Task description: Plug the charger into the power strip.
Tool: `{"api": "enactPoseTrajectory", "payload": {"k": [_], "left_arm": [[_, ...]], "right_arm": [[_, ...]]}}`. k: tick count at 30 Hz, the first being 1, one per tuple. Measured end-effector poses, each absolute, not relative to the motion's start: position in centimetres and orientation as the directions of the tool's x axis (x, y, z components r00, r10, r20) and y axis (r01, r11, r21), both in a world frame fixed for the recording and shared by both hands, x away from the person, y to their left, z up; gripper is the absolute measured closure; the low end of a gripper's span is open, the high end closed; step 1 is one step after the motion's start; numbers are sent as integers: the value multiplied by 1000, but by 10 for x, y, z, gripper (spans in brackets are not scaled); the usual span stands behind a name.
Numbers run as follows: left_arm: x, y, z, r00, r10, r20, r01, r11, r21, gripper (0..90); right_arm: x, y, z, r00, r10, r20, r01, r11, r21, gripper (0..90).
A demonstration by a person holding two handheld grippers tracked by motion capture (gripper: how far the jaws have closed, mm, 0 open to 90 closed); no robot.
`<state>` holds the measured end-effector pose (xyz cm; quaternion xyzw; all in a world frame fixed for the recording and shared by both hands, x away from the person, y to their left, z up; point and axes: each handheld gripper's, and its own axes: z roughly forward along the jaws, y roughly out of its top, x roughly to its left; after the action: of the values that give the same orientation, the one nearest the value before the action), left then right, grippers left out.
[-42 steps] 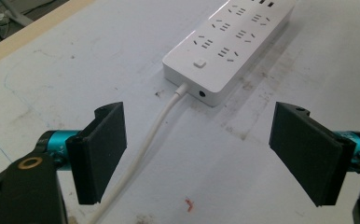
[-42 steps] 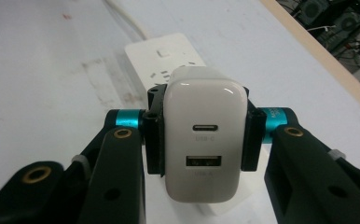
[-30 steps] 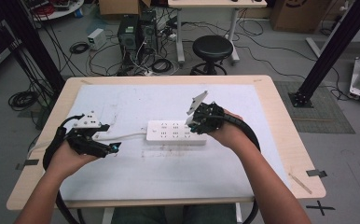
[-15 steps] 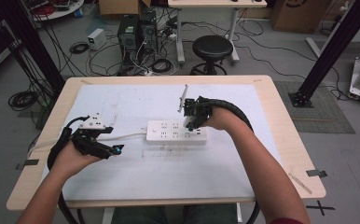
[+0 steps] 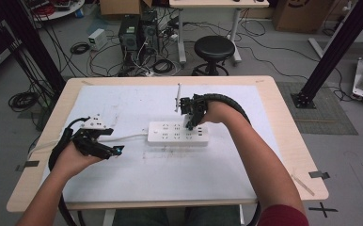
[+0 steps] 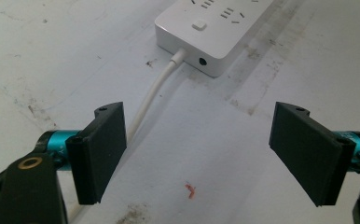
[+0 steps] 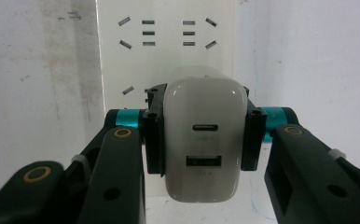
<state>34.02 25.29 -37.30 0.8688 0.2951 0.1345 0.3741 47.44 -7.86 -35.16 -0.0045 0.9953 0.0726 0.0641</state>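
A white power strip (image 5: 170, 133) lies at the middle of the table, its white cable (image 5: 128, 138) running left. My right gripper (image 5: 190, 123) points down over the strip's right end, shut on a white USB charger (image 7: 201, 158). In the right gripper view the charger covers part of the strip's sockets (image 7: 166, 46); I cannot tell whether its prongs are in. My left gripper (image 5: 116, 150) rests low at the left, open, with nothing between its jaws. In the left gripper view the cable (image 6: 152, 95) passes by the left pad (image 6: 101, 154) toward the strip's end (image 6: 215, 28).
A white mat (image 5: 137, 179) covers most of the wooden table (image 5: 288, 141). Beyond the far edge stand a black stool (image 5: 216, 48), computer towers (image 5: 139, 30) and floor cables. A black post (image 5: 330, 52) rises at the right.
My right gripper has carried the charger leftward and lower, onto the strip's right end. The left hand has stayed in place.
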Motion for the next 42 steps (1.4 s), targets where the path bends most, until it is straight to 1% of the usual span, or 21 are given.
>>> {"api": "enactPoseTrajectory", "payload": {"k": [15,22,25,27,29,35,39,41,42], "left_arm": [[340,255,-376,788,616,5,418,-540,731,189],[341,256,-378,786,618,2,421,-537,732,189],[341,255,-378,786,618,8,417,-540,731,189],[340,254,-378,787,617,6,417,-540,731,189],[340,253,-378,789,615,7,415,-540,732,189],[339,252,-379,791,612,10,414,-548,727,189],[338,249,-378,793,609,16,409,-552,727,189],[337,248,-378,792,610,15,409,-549,729,189],[337,249,-378,793,609,14,408,-548,730,189]], "right_arm": [[478,-75,-357,-995,-1,-97,-13,993,119,629],[480,-73,-359,-996,-10,-89,-22,991,133,630],[479,-68,-360,-995,-28,-98,-39,993,111,631],[478,-64,-367,-993,-47,-106,-54,996,65,632],[480,-64,-367,-995,-30,-92,-37,997,74,634],[484,-67,-368,-997,-29,-75,-36,995,92,636],[483,-64,-372,-997,-22,-75,-28,997,79,636],[485,-66,-373,-998,-16,-65,-22,995,100,635],[485,-66,-372,-998,-16,-64,-22,995,96,635]]}}
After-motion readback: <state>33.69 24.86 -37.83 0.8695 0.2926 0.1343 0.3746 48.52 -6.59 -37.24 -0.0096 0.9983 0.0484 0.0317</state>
